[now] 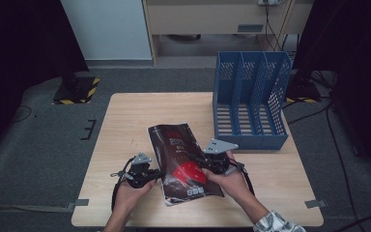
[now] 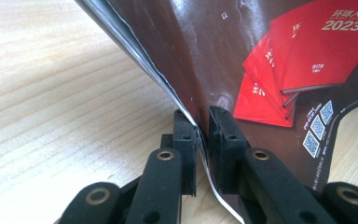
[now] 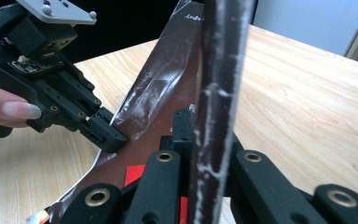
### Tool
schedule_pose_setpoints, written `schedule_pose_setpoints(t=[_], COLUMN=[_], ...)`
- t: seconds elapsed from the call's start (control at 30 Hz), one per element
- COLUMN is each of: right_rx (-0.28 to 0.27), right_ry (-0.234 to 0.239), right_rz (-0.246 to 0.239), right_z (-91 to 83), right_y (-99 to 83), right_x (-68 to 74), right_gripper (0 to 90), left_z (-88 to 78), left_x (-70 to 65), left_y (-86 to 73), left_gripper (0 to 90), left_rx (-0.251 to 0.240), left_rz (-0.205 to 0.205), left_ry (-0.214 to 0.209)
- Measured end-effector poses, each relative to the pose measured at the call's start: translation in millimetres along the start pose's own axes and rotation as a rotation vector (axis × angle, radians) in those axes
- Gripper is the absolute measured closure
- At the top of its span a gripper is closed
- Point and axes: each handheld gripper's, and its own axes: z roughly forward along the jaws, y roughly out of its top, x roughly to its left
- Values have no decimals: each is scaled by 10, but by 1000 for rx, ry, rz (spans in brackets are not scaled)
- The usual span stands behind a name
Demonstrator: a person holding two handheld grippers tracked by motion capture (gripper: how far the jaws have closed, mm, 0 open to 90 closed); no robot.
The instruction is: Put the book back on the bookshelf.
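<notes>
Magazine: I see the dark glossy magazine (image 1: 183, 162) lifted at a slant over the near half of the table (image 1: 125, 121), its far corner pointing toward the blue file rack (image 1: 251, 99), which stands well apart on the far right of the tabletop.
Left gripper: my left gripper (image 2: 203, 135) pinches the magazine's left page edge; its pads are clenched on the thin paper, with the sheet bowing out below the jaws.
Right gripper: my right gripper (image 3: 205, 135) is clamped on the opposite edge, the spine side, which runs upright between its jaws in the right gripper view.
Landmark: relative to the file rack, the magazine sits on its near left, not touching it; all three slots look vacant as far as I can see.
Risk, tearing: I judge the left grip catches only a few loose pages; pulling the hands apart could rip them or strip them out.
Risk, slipping: the cover is glossy, so a tilt or fast swing could let it slide from either pinch.
Risk, sagging: held by two edges, the middle may droop and fan open, then snag on the file rack's front lip or a divider.
Risk, rack: a hard nudge could push the light file rack backward.
</notes>
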Motion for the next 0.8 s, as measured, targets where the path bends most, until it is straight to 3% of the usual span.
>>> schedule_pose_setpoints(t=[0.27, 0.8], right_rx=[68, 96], right_ry=[-3, 16], right_rz=[-92, -75], right_z=[-29, 7], right_y=[195, 235], right_x=[-14, -101], right_gripper=[817, 817], left_z=[-118, -139], left_x=[-31, -10], left_y=[70, 97], left_gripper=[837, 859], left_rx=[-33, -34], left_rz=[64, 68], left_ry=[33, 55])
